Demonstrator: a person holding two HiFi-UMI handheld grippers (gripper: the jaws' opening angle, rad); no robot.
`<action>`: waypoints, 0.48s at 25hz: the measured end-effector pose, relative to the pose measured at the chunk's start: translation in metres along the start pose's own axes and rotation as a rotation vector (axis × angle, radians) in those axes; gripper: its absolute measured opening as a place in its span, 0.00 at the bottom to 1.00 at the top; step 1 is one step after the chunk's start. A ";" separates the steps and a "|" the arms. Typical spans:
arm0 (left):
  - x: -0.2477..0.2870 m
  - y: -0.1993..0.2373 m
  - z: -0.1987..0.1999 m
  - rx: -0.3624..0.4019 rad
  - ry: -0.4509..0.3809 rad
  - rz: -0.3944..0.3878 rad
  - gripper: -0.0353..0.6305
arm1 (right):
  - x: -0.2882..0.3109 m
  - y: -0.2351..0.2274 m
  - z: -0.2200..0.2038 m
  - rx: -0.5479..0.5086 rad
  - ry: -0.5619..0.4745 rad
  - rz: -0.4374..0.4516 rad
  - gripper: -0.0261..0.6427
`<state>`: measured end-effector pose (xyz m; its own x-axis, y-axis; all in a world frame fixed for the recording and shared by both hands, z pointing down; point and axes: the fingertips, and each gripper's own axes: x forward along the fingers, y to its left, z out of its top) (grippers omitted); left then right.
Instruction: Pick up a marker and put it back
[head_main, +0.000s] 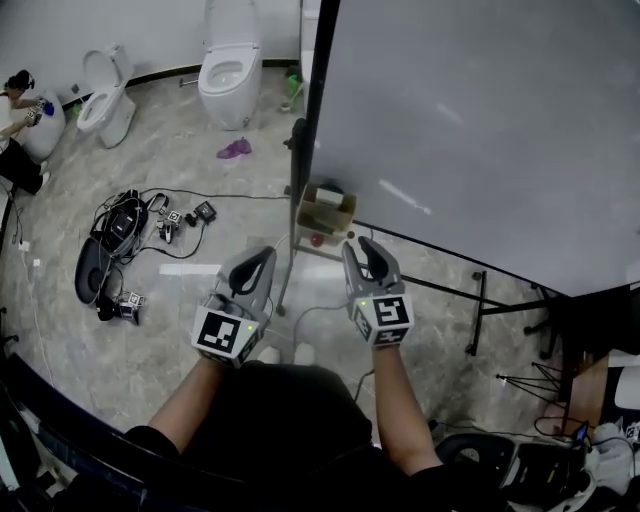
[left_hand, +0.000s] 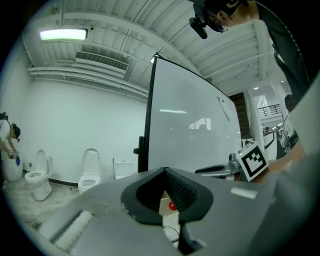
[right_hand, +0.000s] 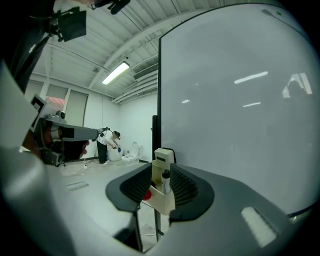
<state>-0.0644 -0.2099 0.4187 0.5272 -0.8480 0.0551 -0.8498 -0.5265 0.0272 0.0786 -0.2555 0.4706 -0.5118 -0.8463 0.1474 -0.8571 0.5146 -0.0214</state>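
Note:
A marker with a black cap stands upright in a cream holder box fixed at the left edge of the whiteboard. A red round thing sits at the holder's left side. My right gripper is open, and the holder and marker show in the gap between its jaws, not touched. From the head view the right gripper hovers just short of the holder. Beside it, my left gripper is shut and empty, its jaws meeting at the tips; the red thing shows behind them.
The whiteboard's black post and stand legs rise from a grey floor. Cables and gear lie at the left. Two toilets stand at the back, with a person at the far left.

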 end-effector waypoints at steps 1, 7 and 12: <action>0.000 0.000 -0.001 0.001 0.002 0.008 0.06 | 0.003 -0.001 -0.002 0.002 0.005 0.005 0.22; -0.003 0.008 -0.002 0.009 0.018 0.055 0.06 | 0.017 -0.005 -0.014 0.017 0.026 0.025 0.23; -0.007 0.013 -0.004 0.010 0.022 0.085 0.06 | 0.025 -0.008 -0.017 0.021 0.032 0.035 0.25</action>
<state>-0.0789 -0.2103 0.4231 0.4529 -0.8881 0.0785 -0.8912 -0.4534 0.0118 0.0736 -0.2785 0.4917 -0.5396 -0.8229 0.1780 -0.8400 0.5405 -0.0474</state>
